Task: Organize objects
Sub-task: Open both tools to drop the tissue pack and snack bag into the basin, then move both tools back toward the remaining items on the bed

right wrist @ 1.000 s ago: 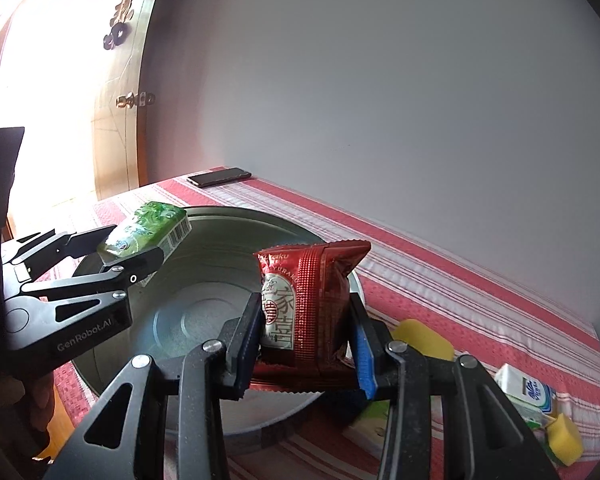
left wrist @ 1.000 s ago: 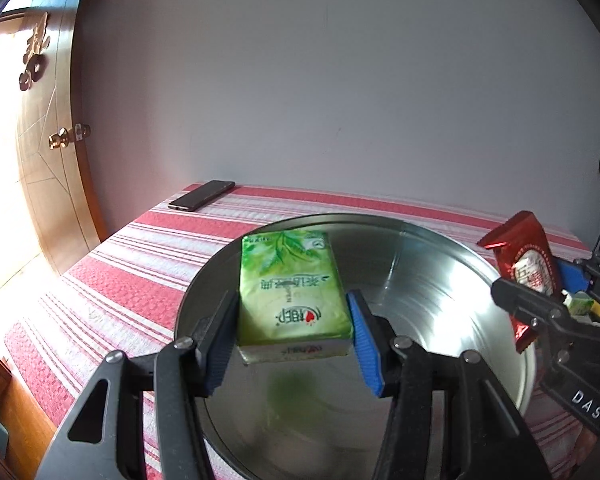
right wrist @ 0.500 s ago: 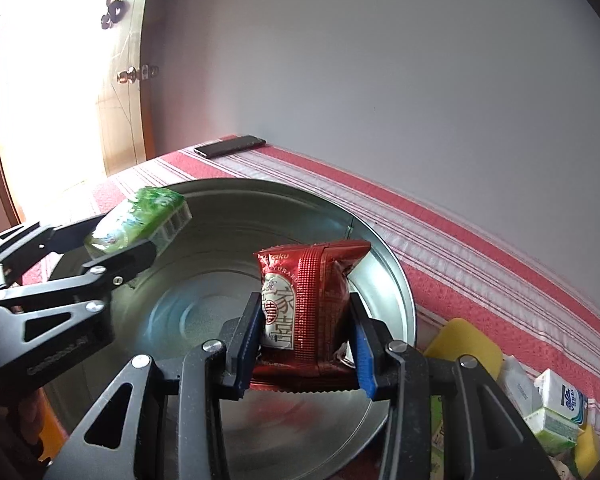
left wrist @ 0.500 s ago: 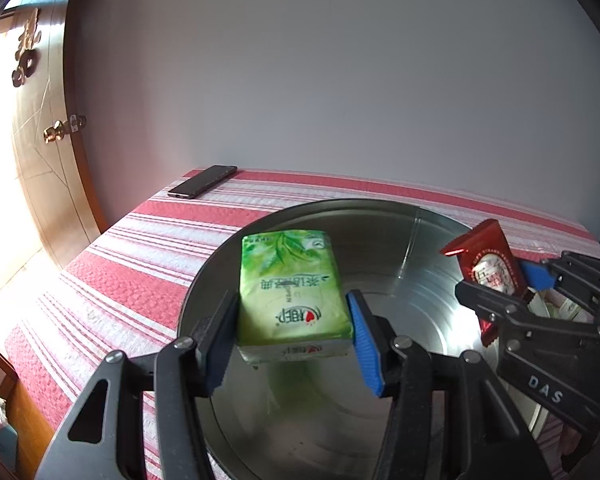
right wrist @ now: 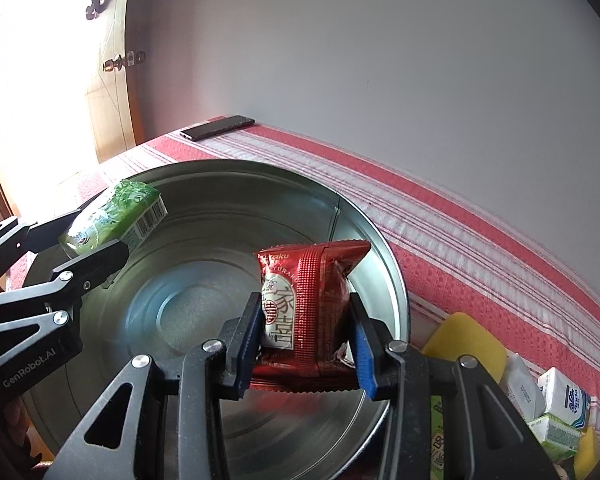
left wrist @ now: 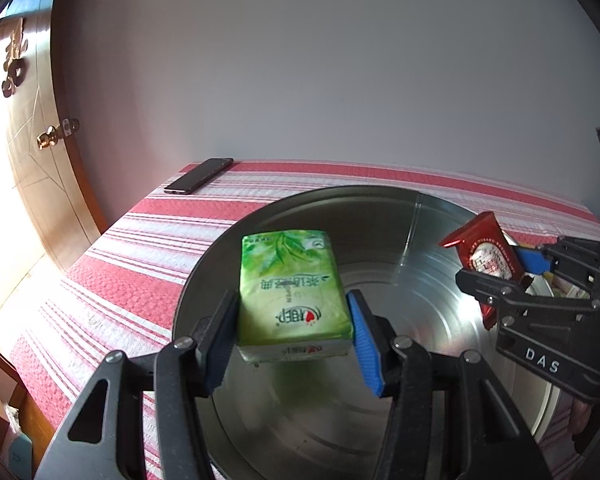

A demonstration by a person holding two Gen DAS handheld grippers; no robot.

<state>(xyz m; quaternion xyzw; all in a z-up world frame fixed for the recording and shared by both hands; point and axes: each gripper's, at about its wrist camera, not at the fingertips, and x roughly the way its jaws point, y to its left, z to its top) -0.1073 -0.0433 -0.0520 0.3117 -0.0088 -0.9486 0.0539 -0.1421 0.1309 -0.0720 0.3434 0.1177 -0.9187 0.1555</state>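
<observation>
1. The left tool (left wrist: pixel 292 336) pinched a green tissue pack (left wrist: pixel 292 292) by its sides above the near-left part of a metal basin (left wrist: pixel 380 204); the right tool (right wrist: pixel 304 344) pinched a red snack bag (right wrist: pixel 308 304) over the basin's right side.
2. Both tools pointed forward and slightly down, side by side and apart.
3. Likely risks: the puffy bag slipping from its grip, the tools colliding on release, or a drop bouncing onto the striped desk (left wrist: pixel 148 264).
</observation>
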